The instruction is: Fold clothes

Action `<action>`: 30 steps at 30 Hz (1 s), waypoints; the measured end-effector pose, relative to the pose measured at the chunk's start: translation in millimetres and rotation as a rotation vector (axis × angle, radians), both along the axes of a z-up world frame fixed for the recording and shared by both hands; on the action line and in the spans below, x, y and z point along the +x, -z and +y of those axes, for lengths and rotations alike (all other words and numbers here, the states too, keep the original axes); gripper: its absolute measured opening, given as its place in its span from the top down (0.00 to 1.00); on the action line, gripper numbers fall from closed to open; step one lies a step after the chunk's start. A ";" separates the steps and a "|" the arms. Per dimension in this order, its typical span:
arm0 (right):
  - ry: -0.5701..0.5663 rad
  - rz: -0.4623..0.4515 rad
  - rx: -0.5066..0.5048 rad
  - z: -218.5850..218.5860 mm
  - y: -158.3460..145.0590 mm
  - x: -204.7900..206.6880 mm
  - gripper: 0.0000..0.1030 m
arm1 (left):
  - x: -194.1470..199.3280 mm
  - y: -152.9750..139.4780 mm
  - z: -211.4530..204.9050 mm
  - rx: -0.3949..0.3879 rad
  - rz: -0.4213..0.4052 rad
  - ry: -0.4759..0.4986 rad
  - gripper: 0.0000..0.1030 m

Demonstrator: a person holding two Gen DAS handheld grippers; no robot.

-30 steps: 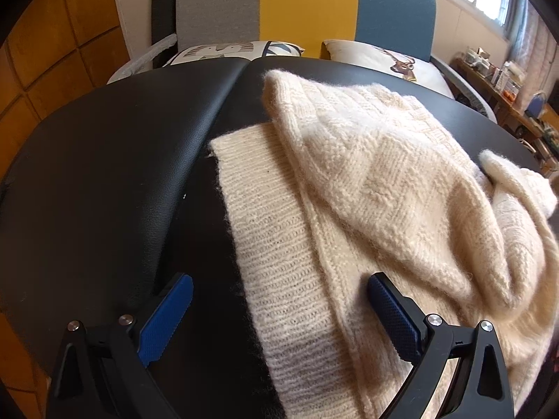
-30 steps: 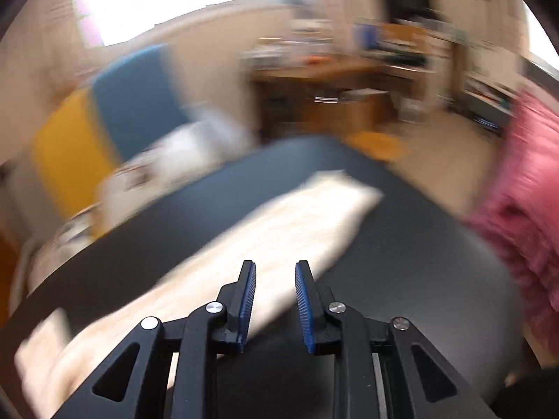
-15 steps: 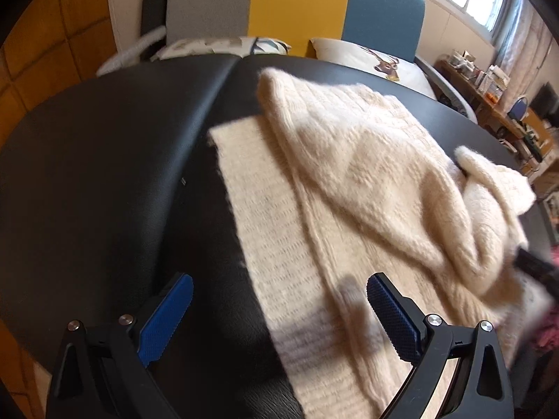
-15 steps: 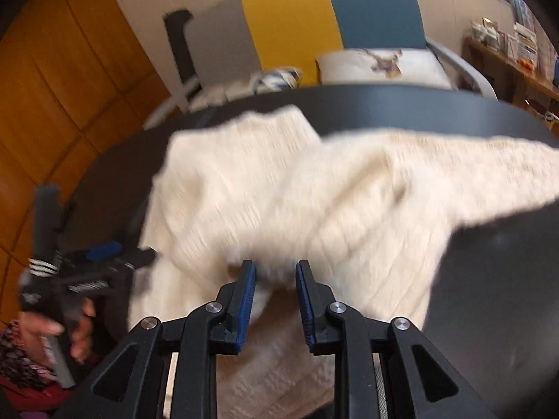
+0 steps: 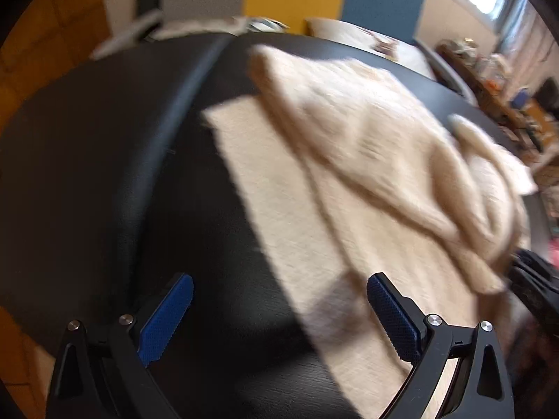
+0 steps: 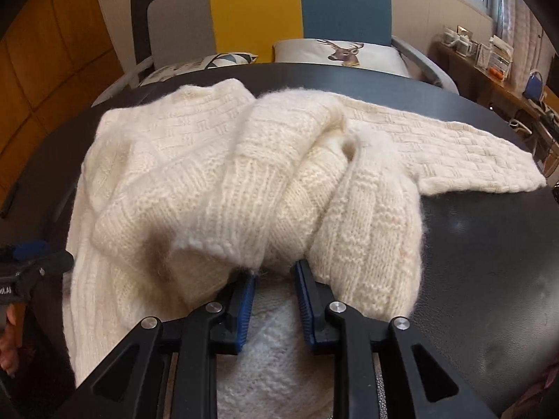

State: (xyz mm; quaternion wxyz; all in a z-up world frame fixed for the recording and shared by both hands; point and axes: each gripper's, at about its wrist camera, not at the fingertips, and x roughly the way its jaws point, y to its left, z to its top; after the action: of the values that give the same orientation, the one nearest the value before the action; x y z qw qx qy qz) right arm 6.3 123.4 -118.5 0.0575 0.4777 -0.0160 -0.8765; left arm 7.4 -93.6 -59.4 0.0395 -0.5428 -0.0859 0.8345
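- Cream chunky-knit wool sweater (image 6: pixel 244 174) lies bunched on the round black leather-look table (image 6: pixel 489 262), one sleeve (image 6: pixel 454 146) stretched flat toward the right edge, ribbed hem toward the left.
- Right gripper (image 6: pixel 274 276): jaws nearly together, a fold of knit draped over the tips; real pinch or not, cannot tell.
- Left gripper (image 5: pixel 279 314): jaws spread wide, holding nothing, hovering over the hem edge, probably lined up to take that side.
- Left view blurred.
- Sweater only partly folded.

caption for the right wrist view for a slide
Right gripper pinching a fold of the cream knit sweater on the black table.
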 end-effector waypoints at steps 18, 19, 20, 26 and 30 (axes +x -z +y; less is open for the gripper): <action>-0.021 0.046 -0.008 -2.6 8.0 -0.8 0.76 | 19.1 1.0 51.5 0.064 0.028 0.199 0.78; -0.022 0.047 -0.008 -2.3 8.1 -0.6 0.76 | 15.1 -1.2 53.4 0.061 0.024 0.211 0.80; -0.023 0.048 -0.008 -1.9 8.1 -0.6 0.76 | 10.7 -4.0 52.5 0.060 0.021 0.219 0.82; -0.027 0.054 -0.015 1.0 8.7 -0.3 0.76 | 5.7 -2.8 19.7 0.196 -0.097 0.159 0.82; -0.028 0.058 -0.022 3.1 9.2 -0.1 0.76 | 20.2 -16.4 -4.4 0.159 -0.092 0.151 0.81</action>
State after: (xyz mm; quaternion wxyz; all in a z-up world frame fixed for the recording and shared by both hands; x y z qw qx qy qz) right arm 6.2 126.5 -127.6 0.0755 0.4516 -0.0175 -0.8888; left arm 27.6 -98.0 -43.0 0.1413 -0.5805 -0.1122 0.7940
